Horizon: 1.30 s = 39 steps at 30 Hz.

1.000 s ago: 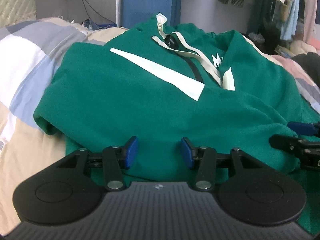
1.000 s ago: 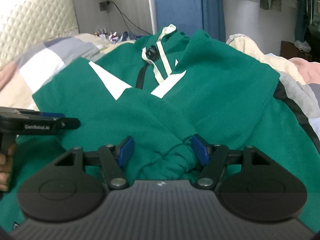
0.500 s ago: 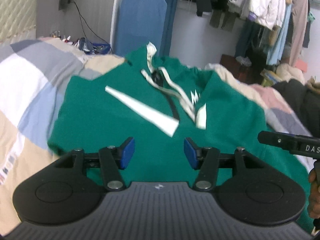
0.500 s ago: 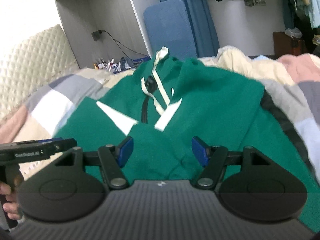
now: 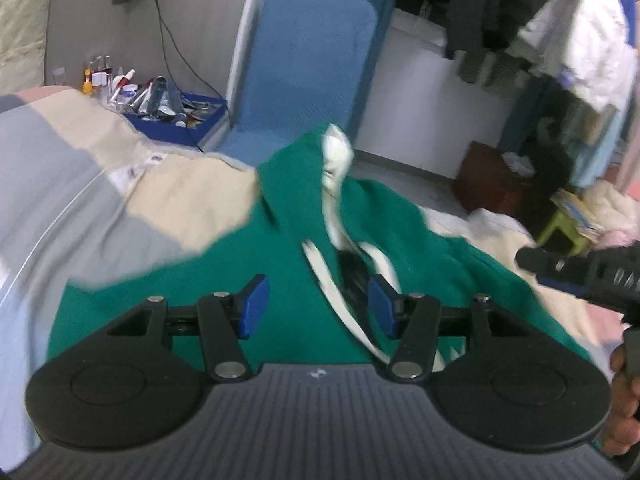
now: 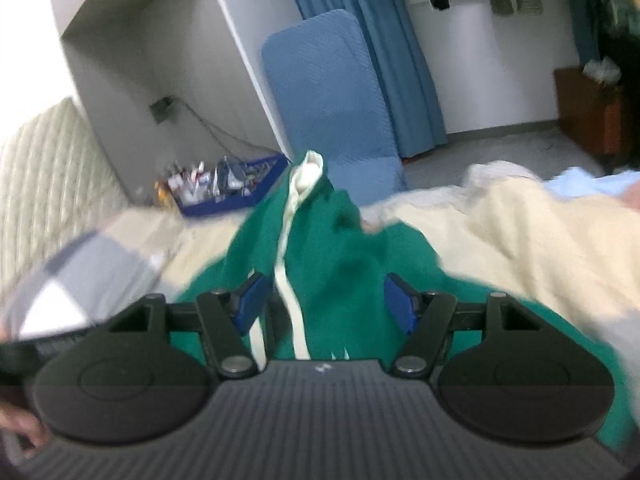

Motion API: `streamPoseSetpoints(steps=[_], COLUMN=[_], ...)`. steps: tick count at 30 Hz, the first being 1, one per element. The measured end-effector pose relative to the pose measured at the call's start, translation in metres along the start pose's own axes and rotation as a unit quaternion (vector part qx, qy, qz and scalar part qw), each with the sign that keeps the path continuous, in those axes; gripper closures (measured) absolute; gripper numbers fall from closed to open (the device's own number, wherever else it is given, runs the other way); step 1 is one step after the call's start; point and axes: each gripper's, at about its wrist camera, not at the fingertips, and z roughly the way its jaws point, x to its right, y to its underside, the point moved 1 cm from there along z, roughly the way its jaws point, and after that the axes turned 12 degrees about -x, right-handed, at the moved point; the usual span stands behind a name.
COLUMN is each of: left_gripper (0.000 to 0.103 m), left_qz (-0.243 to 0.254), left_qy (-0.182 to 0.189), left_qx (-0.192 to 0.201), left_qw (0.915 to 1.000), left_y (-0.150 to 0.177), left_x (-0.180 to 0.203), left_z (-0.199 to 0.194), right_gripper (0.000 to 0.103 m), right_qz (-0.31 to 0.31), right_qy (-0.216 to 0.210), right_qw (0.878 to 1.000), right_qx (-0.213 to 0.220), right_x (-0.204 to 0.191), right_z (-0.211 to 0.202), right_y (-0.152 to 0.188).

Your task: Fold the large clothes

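green hoodie on bed: soft, bulky, floppy | grab hem corners or shoulders, avoid drawstring | left gripper and right gripper part-open, empty

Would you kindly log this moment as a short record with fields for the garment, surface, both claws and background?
garment: green fleece hoodie with cream drawstrings, lying on the bed
surface: patchwork grey and beige quilt
left claw: open, nothing held
right claw: open, nothing held
background: blue padded board leaning against the wall; blue tray of toiletries
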Motion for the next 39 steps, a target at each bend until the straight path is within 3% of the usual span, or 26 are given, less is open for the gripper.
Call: streamPoseSetpoints(steps=[4, 10, 16, 17, 18, 20, 21, 22, 28, 31, 35, 39], left_gripper=[0.042, 0.042, 0.046, 0.049, 0.06, 0.082, 0.09, 0.093, 0.095, 0.095, 0.095, 0.095], left_qz=[-0.04, -0.077, -0.08, -0.083, -0.08, -0.079, -0.076, -0.068, -0.027, 0.006, 0.044, 0.06], left_qy=[-0.005, 0.052, 0.051, 0.05, 0.051, 0.047, 0.039, 0.031, 0.026, 0.028, 0.021, 0.024], left_qx=[-0.007, -0.03, -0.039, -0.038, -0.04, -0.046, -0.049, -0.053, -0.029, -0.022, 0.006, 0.025], left_qw=[0.9992, 0.9952, 0.9947, 0.9946, 0.9947, 0.9947, 0.9951, 0.9958, 0.9989, 0.9993, 0.9988, 0.9976], left_y=[-0.045, -0.088, -0.104, -0.107, -0.109, -0.119, -0.124, -0.13, -0.146, -0.14, -0.114, -0.065], left_x=[-0.033, -0.07, -0.069, -0.068, -0.065, -0.058, -0.054, -0.049, -0.028, -0.017, -0.003, 0.009], left_z=[0.069, 0.14, 0.188, 0.193, 0.196, 0.196, 0.193, 0.189, 0.128, 0.088, 0.026, -0.039], right_gripper=[0.035, 0.035, 0.036, 0.041, 0.053, 0.071, 0.087, 0.092, 0.094, 0.094, 0.094, 0.094], right_qz=[0.027, 0.038, 0.012, 0.004, -0.005, -0.026, -0.036, -0.043, -0.09, -0.099, -0.116, -0.134], right_qy=[-0.015, -0.013, 0.043, 0.06, 0.073, 0.076, 0.082, 0.086, 0.09, 0.067, 0.05, 0.047], right_qw=[1.0, 0.998, 0.996, 0.995, 0.994, 0.994, 0.993, 0.993, 0.991, 0.993, 0.991, 0.987], right_qx=[-0.002, -0.045, -0.071, -0.078, -0.082, -0.078, -0.072, -0.068, -0.042, -0.006, 0.039, 0.073], right_x=[0.003, 0.004, -0.004, -0.005, -0.008, -0.013, -0.017, -0.02, -0.042, -0.048, -0.053, -0.064], right_z=[0.075, 0.163, 0.219, 0.224, 0.226, 0.223, 0.218, 0.212, 0.156, 0.116, 0.059, -0.002], right_y=[-0.042, -0.076, -0.084, -0.081, -0.079, -0.079, -0.081, -0.084, -0.098, -0.095, -0.07, -0.031])
